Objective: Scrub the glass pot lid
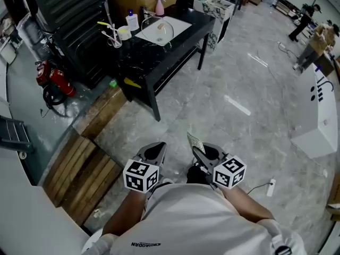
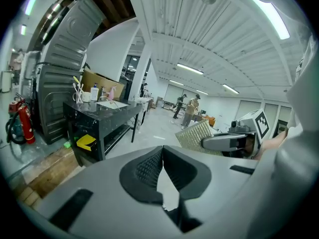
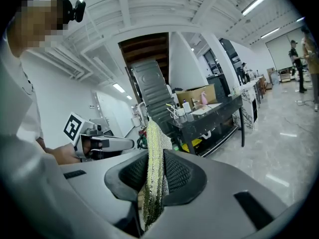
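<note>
The right gripper's (image 3: 153, 142) jaws pinch a mesh scrubber (image 3: 154, 183), its lower end hidden between them. The left gripper's (image 2: 162, 151) jaws meet, empty. The lid (image 1: 160, 28) lies well away on the tabletop (image 1: 151, 54), small and faint.

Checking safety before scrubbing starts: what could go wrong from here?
The scouring cloth is pinched thin in the right gripper and may slip under pressure. The glass lid lies unheld on the table near bottles; the left gripper, shut and empty, should steady it or it may slide.

Black table (image 1: 142, 58), white mat (image 1: 179, 25) bearing glass pot lid (image 1: 158, 28)
</note>
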### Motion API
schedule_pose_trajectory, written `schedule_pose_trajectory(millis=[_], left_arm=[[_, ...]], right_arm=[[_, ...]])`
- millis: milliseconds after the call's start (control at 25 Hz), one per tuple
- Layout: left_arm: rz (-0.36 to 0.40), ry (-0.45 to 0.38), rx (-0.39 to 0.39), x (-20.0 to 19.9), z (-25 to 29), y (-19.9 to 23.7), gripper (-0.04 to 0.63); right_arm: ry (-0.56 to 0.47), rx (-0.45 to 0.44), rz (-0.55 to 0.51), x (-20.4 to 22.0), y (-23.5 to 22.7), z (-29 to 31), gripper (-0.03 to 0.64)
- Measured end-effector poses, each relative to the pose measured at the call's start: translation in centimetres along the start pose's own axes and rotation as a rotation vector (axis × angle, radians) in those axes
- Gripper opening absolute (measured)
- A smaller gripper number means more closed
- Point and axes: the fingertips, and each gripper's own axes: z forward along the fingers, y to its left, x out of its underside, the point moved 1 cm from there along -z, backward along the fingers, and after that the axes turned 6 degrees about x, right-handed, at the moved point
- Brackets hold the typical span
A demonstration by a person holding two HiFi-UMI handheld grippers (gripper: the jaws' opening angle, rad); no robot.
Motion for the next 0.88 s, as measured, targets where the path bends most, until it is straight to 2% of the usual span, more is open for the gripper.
schedule_pose_trajectory(millis=[440, 640, 880], left_arm=[[-0.007, 0.024, -0.004, -0.2, 2.9, 0.9, 0.015], [0.005, 0.037, -0.027, -1.5, 5.6, 2.5, 0.015], [-0.006, 0.032, -0.046, -5.4, 11.4, 5.2, 0.015]], right_arm=[[-0.007, 0.046, 0.048, -0.4, -4.1, 1.0, 0.083], [-0.040, 0.081, 0.060, -2.4, -8.8, 2.3, 0.083], [-0.074, 0.083, 0.067, -6.9, -15.9, 5.5, 0.083]])
